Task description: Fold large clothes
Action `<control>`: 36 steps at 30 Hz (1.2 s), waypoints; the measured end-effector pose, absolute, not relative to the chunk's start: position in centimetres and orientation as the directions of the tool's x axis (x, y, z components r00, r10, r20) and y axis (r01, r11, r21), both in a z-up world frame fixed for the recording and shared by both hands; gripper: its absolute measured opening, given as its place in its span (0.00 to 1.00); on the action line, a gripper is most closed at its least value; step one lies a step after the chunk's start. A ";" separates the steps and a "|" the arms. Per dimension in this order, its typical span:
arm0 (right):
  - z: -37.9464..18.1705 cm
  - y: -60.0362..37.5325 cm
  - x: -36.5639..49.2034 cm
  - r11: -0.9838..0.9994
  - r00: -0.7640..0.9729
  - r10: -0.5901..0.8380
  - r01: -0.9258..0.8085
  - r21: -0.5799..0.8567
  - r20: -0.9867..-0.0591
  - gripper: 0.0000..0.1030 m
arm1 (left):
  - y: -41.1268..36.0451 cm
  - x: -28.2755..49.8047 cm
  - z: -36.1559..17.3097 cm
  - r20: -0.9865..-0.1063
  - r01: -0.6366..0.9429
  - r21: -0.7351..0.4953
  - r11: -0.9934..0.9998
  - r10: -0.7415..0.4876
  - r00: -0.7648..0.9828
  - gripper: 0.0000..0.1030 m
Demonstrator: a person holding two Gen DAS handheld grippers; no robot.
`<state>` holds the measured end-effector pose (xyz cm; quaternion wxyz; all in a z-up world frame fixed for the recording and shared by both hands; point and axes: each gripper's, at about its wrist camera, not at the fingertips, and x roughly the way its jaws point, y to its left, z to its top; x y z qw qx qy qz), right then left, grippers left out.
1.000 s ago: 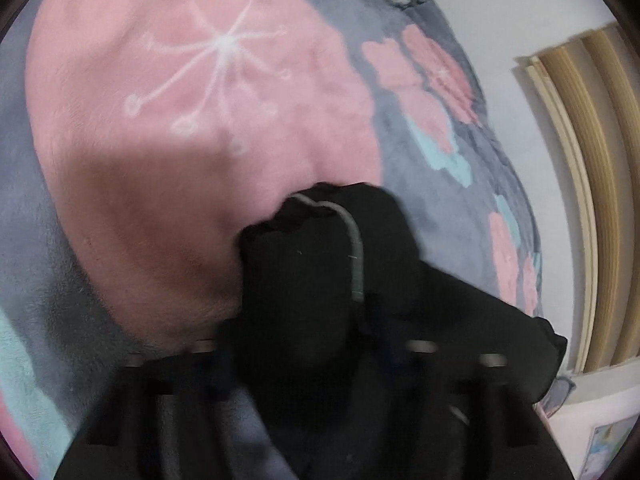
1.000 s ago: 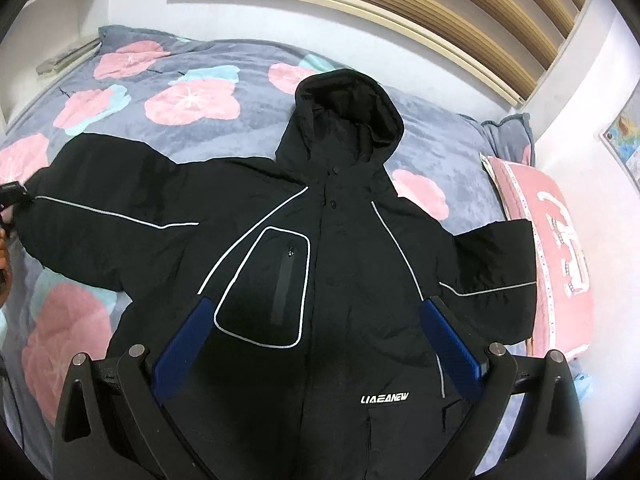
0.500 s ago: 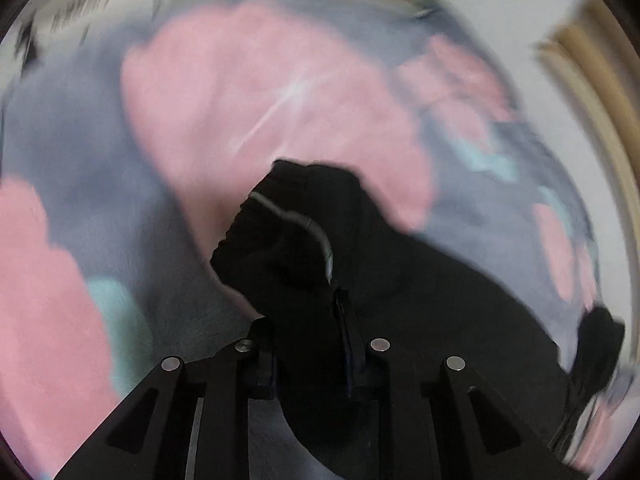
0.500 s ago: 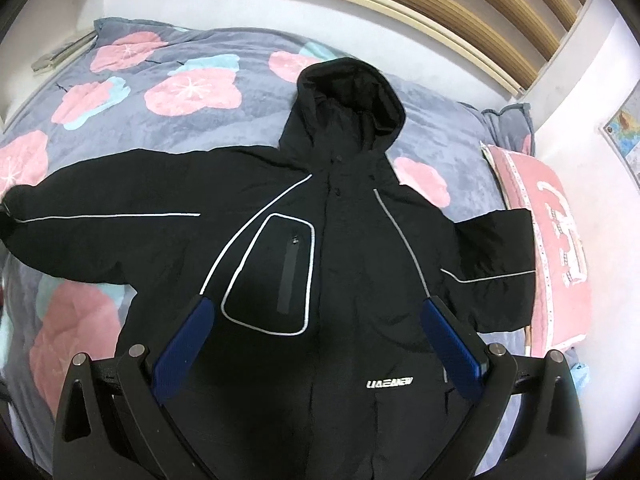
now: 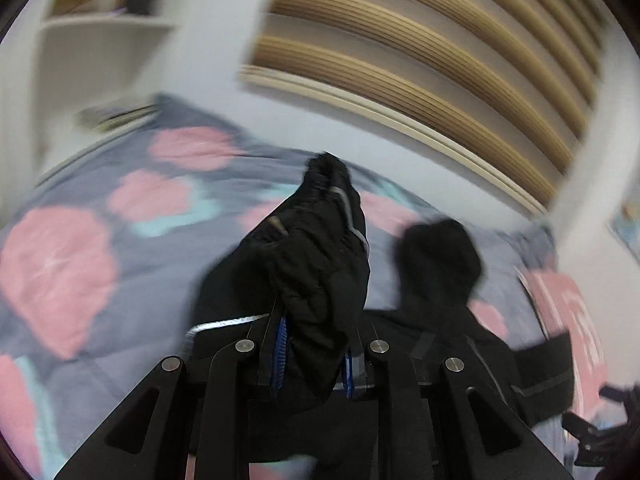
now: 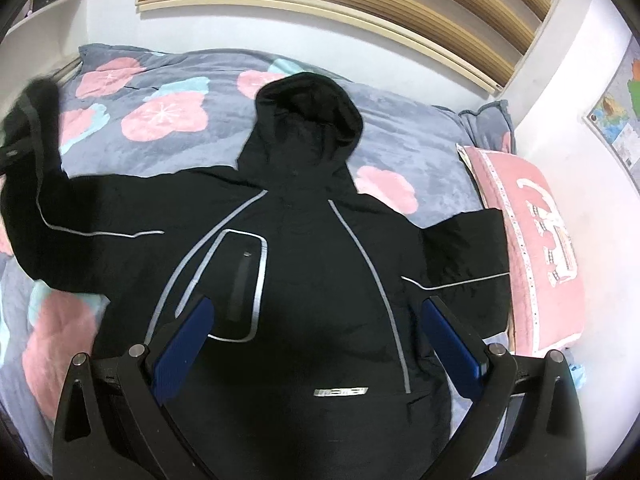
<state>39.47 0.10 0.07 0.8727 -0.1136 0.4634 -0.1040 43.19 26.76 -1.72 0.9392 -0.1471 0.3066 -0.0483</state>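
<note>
- Risk: sleeve cuff (image 5: 328,216) could slip from the left gripper (image 5: 316,356) mid-swing; the bunched puffy fabric is pinched only at a small bite.
- Risk: sleeve may land twisted across the jacket (image 6: 304,280), leaving a lumpy fold.
- Left gripper: jaws nearly closed, clamped on the cuff, which sticks up ahead of the pads.
- Right gripper (image 6: 320,340): jaws wide apart, holding nothing, hovering above the jacket chest.
- Jacket lies flat on the bed blanket (image 6: 168,148) below the right gripper, hood (image 6: 308,108) farthest away.
</note>
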 end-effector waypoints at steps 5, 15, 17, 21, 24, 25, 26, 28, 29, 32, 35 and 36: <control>-0.8 -5.4 38.2 0.943 0.525 -0.324 0.108 -0.316 -0.787 1.00 | 13.9 45.2 -4.6 -0.603 0.132 -0.238 0.962 -0.253 0.756 0.21; -5.8 -13.8 36.2 0.932 0.473 -0.350 0.088 -0.351 -0.809 1.00 | -3.3 47.9 -22.0 -0.857 0.205 0.005 0.979 -0.101 0.504 0.30; -7.2 -14.5 36.2 0.944 0.459 -0.313 0.056 -0.324 -0.832 1.00 | -4.0 46.6 -22.5 -0.816 0.199 0.058 0.978 -0.068 0.574 0.34; -8.1 -14.8 36.8 0.967 0.458 -0.229 0.006 -0.255 -0.859 1.00 | -3.3 45.9 -20.3 -0.835 0.171 0.038 0.984 -0.063 0.547 0.39; -7.8 -14.5 37.9 0.981 0.475 -0.159 -0.027 -0.194 -0.865 1.00 | 0.1 44.2 -17.1 -0.822 0.118 -0.124 0.985 -0.169 0.544 0.46; -7.9 -14.3 38.4 0.985 0.478 -0.130 -0.040 -0.169 -0.869 1.00 | 0.9 43.8 -16.2 -0.814 0.098 -0.162 0.982 -0.189 0.549 0.50; -8.0 -13.8 39.3 0.991 0.479 -0.070 -0.069 -0.116 -0.875 1.00 | 2.5 43.0 -15.1 -0.802 0.070 -0.201 0.977 -0.205 0.562 0.56; -8.4 -12.3 41.0 0.993 0.468 0.014 -0.109 -0.042 -0.883 1.00 | 6.3 41.5 -12.6 -0.767 0.007 -0.260 0.966 -0.210 0.607 0.61; -8.9 -11.6 42.0 0.992 0.457 0.060 -0.128 0.002 -0.888 1.00 | 7.9 41.0 -11.7 -0.760 -0.019 -0.271 0.962 -0.202 0.618 0.63; -10.9 -8.8 45.1 0.979 0.400 0.182 -0.159 0.128 -0.898 1.00 | 12.0 40.3 -9.9 -0.748 -0.071 -0.291 0.954 -0.181 0.639 0.64; -13.8 -6.5 48.4 0.970 0.332 0.236 -0.132 0.203 -0.913 0.99 | 15.6 39.3 -8.8 -0.767 -0.144 -0.218 0.965 -0.078 0.637 0.64; -14.5 -6.0 49.4 0.971 0.320 0.238 -0.118 0.210 -0.917 0.96 | 16.4 39.5 -8.8 -0.771 -0.158 -0.197 0.968 -0.054 0.634 0.64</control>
